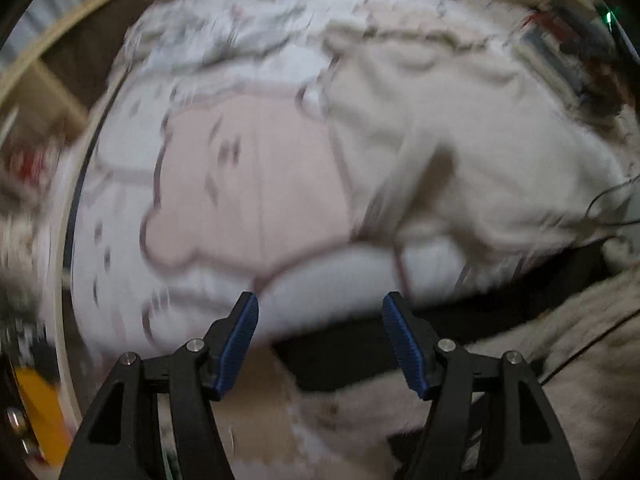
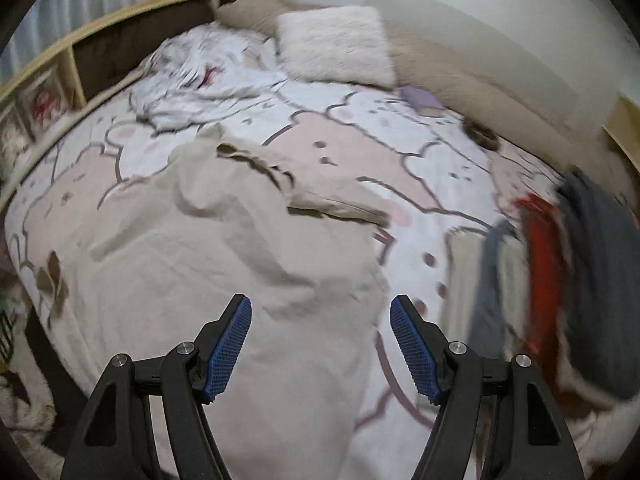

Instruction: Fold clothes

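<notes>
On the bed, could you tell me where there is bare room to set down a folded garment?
The bedsheet is bare between the beige garment and the white pillow, and along the strip between that garment and the pile of clothes. It is crowded at the pile and around the crumpled white cloth by the headboard.

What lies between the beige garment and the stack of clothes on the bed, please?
In the right wrist view, only bare patterned bedsheet separates the beige garment from the stack of clothes.
</notes>
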The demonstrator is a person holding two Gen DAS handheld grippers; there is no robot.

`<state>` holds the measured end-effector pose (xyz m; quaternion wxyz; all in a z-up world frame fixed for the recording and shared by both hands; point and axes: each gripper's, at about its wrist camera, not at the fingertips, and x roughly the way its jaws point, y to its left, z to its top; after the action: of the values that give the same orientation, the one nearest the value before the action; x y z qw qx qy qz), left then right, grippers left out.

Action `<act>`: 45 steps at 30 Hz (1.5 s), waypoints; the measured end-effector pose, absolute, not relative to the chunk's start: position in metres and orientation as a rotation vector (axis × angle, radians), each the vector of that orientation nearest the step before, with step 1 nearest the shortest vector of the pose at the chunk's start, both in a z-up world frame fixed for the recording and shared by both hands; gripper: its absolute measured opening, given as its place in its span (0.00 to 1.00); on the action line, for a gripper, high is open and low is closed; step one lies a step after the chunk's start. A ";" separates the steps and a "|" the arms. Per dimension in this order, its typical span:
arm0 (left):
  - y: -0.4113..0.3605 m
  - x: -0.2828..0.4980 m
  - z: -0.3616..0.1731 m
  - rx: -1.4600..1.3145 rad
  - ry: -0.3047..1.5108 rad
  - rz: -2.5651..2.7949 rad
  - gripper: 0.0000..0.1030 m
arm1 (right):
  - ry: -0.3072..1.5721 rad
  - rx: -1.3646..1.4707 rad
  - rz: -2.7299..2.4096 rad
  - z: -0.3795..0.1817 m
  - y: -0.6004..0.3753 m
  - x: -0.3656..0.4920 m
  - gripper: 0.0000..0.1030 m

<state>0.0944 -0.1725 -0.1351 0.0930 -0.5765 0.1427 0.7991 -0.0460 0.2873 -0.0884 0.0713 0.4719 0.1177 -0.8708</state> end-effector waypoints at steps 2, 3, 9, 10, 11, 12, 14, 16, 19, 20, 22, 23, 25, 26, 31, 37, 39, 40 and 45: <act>-0.175 0.091 -0.137 -1.715 0.382 2.393 0.63 | 0.331 1.422 -2.598 -0.100 0.283 -0.066 0.70; -0.176 0.087 -0.135 -1.700 0.359 2.409 0.63 | 0.304 1.423 -2.590 -0.106 0.281 -0.077 0.70; -0.139 0.006 -0.104 -1.382 0.319 2.468 0.63 | -0.085 1.552 -2.556 -0.149 0.298 -0.153 0.39; -0.127 -0.012 -0.101 -1.329 0.329 2.462 0.63 | -0.147 1.580 -2.546 -0.159 0.301 -0.165 0.37; -0.113 -0.033 -0.099 -1.267 0.350 2.454 0.63 | -0.150 1.618 -2.542 -0.171 0.302 -0.176 0.31; -0.101 -0.055 -0.099 -1.227 0.359 2.437 0.63 | -0.141 1.658 -2.538 -0.183 0.302 -0.185 0.26; -0.076 -0.099 -0.100 -1.153 0.374 2.402 0.63 | -0.081 1.738 -2.508 -0.207 0.299 -0.203 0.23; -0.055 -0.146 -0.112 -1.154 0.372 2.353 0.63 | -0.052 1.784 -2.460 -0.224 0.295 -0.218 0.22; -0.030 -0.203 -0.131 -1.184 0.334 2.294 0.63 | 0.031 1.788 -2.425 -0.233 0.284 -0.243 0.22; -0.022 -0.220 -0.137 -1.197 0.316 2.276 0.63 | 0.058 1.782 -2.424 -0.233 0.281 -0.252 0.22; -0.007 -0.254 -0.150 -1.220 0.287 2.242 0.63 | 0.087 1.746 -2.473 -0.224 0.284 -0.279 0.22; 0.001 -0.266 -0.154 -1.215 0.299 2.236 0.63 | 0.081 1.709 -2.531 -0.215 0.290 -0.291 0.22; 0.015 -0.284 -0.159 -1.187 0.337 2.224 0.63 | -0.011 1.593 -2.715 -0.188 0.312 -0.315 0.22; 0.020 -0.291 -0.161 -1.181 0.354 2.213 0.63 | -0.061 1.547 -2.786 -0.176 0.322 -0.322 0.22; 0.048 -0.315 -0.188 -1.124 0.600 2.117 0.63 | -0.044 1.442 -2.821 -0.149 0.343 -0.337 0.22; 0.068 -0.342 -0.229 -1.059 0.960 2.031 0.63 | 0.351 1.574 -2.678 -0.182 0.345 -0.331 0.22; 0.075 -0.362 -0.234 -1.043 0.993 2.096 0.63 | 0.381 1.621 -2.638 -0.195 0.350 -0.331 0.22; 0.079 -0.375 -0.232 -1.036 0.976 2.153 0.64 | 0.377 1.634 -2.629 -0.200 0.352 -0.330 0.22; 0.078 -0.419 -0.205 -1.045 0.786 2.293 0.64 | 0.302 1.648 -2.529 -0.213 0.358 -0.330 0.23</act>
<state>-0.4187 0.0785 -0.2051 0.2483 -0.3836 0.2884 0.8415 -0.3305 0.3579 -0.2130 0.0542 0.5425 0.0994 -0.8324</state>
